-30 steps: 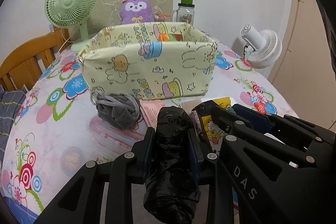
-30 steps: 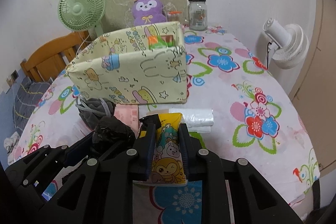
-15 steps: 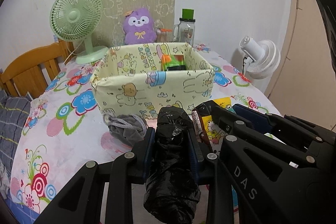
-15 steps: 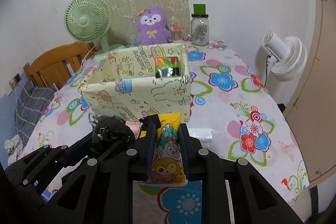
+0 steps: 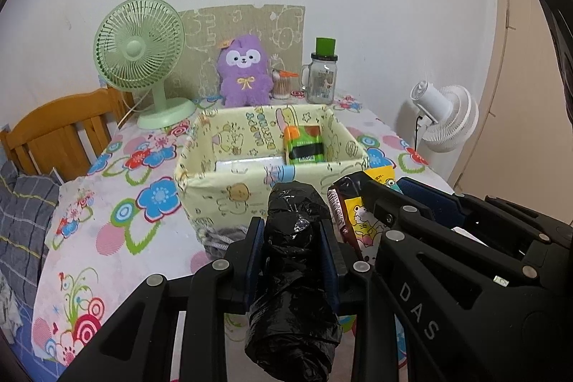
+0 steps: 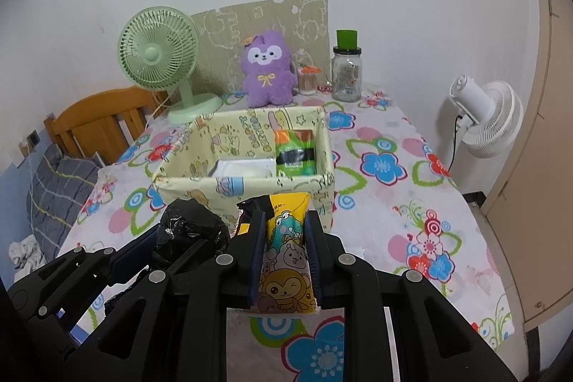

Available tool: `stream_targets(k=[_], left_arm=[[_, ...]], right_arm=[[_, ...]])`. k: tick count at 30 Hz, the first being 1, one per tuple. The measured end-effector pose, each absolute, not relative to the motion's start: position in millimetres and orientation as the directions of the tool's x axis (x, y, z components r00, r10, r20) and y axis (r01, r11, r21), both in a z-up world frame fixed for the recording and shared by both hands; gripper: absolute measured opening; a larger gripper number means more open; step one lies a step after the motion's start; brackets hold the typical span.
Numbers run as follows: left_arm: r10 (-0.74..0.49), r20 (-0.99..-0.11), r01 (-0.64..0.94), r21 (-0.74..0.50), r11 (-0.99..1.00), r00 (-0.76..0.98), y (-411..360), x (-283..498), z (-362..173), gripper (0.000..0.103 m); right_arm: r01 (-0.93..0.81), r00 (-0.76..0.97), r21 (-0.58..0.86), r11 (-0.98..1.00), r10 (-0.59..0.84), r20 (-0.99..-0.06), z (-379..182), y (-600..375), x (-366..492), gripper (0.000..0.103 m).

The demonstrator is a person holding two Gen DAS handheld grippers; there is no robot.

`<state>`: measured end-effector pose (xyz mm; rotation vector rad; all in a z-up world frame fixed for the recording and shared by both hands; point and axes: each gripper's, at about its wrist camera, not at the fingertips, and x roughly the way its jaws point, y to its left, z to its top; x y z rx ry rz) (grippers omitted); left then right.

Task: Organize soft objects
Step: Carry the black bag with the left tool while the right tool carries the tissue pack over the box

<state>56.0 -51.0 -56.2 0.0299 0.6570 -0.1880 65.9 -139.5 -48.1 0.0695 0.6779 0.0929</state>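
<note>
Both grippers have risen since a second ago, so the fabric box (image 5: 229,199) is now seen from above and its inside shows. Only the left wrist view catches the grey drawstring pouch (image 5: 222,238) lying against the box's near wall, half hidden by the gripper. Only the right wrist view shows the cartoon packet (image 6: 286,260) front on.

Inside the box a green snack pack (image 6: 296,153) leans at the right wall, with a flat white item (image 6: 243,167) beside it, cut off by the near rim.

The left gripper (image 5: 292,235) is clamped on a black plastic bundle (image 5: 293,274), held above the flowered tablecloth (image 6: 394,167) just before the box. The right gripper (image 6: 284,238) pinches the cartoon packet alongside. A white strip under the right gripper is too hidden to identify.
</note>
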Motion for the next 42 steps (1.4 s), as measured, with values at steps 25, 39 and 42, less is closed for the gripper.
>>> stream_targets(k=[25, 39, 42], left_arm=[[-0.152, -0.546, 0.16, -0.032, 0.987, 0.824, -40, 88, -17, 0.03], [-0.128, -0.543, 0.137, -0.023, 0.99, 0.83, -32, 129, -15, 0.03], [-0.126, -0.545, 0.136, -0.022, 0.99, 0.829, -31, 135, -15, 0.03]], right_arm=[[-0.094, 0.822, 0.089, 0.992, 0.128, -0.556, -7, -131, 102, 0.021], [-0.108, 0.822, 0.087, 0.99, 0.138, -0.552, -5, -123, 143, 0.021], [-0.107, 0.819, 0.09, 0.99, 0.139, -0.556, -6, -122, 153, 0.021]])
